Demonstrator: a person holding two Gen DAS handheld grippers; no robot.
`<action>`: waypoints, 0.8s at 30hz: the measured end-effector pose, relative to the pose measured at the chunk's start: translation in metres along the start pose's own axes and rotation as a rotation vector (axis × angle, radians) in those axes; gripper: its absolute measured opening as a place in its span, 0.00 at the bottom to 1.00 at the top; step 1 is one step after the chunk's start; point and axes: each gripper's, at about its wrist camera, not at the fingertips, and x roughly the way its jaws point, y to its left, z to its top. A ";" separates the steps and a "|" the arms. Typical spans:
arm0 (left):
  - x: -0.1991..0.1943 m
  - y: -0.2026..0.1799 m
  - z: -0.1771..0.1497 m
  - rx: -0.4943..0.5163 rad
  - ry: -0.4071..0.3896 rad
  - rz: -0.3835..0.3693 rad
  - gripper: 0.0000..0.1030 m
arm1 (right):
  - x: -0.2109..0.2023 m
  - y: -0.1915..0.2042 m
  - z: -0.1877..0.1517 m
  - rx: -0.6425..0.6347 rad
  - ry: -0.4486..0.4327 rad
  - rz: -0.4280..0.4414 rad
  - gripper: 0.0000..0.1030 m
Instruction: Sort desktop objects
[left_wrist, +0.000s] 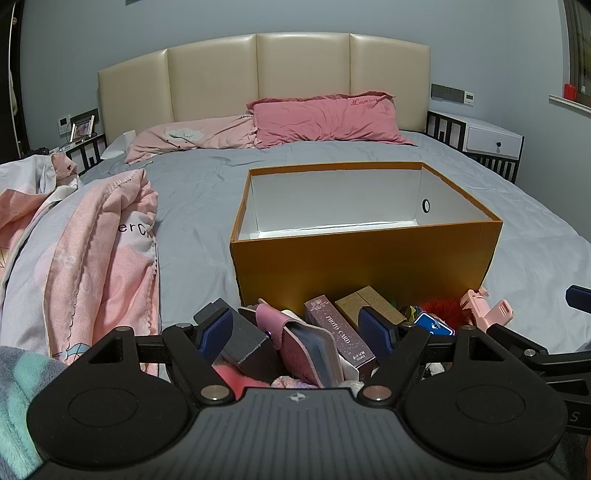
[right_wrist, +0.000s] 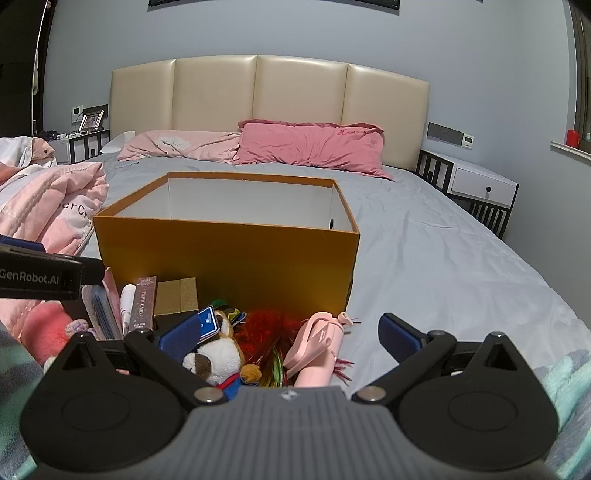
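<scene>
An open orange box (left_wrist: 365, 254) with a white, empty inside stands on the grey bed; it also shows in the right wrist view (right_wrist: 225, 258). A pile of small things lies in front of it. My left gripper (left_wrist: 299, 332) is open above a pink card wallet (left_wrist: 306, 347), a black box (left_wrist: 247, 343) and a maroon "PHOTO CARD" box (left_wrist: 340, 332). My right gripper (right_wrist: 291, 336) is open above a plush dog (right_wrist: 218, 358), a red feathery toy (right_wrist: 266, 328) and a pink handheld device (right_wrist: 317, 343). Neither gripper holds anything.
A gold box (left_wrist: 369, 302) and a blue card (left_wrist: 432, 325) lie in the pile. A pink quilt (left_wrist: 92, 251) is heaped at the left. Pink pillows (left_wrist: 325, 122) lie by the headboard. A white nightstand (left_wrist: 487, 136) stands at the right. The left gripper's body (right_wrist: 40, 273) juts in at the right view's left.
</scene>
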 end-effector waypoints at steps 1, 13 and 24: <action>0.000 0.000 0.000 0.000 0.000 0.000 0.86 | 0.000 0.000 0.000 0.000 0.000 0.000 0.99; 0.000 -0.001 -0.001 0.001 0.001 -0.008 0.86 | 0.000 0.001 0.000 -0.004 0.002 -0.001 0.99; 0.001 0.002 0.000 -0.020 0.036 -0.019 0.66 | -0.001 0.003 0.000 -0.005 0.015 0.010 0.98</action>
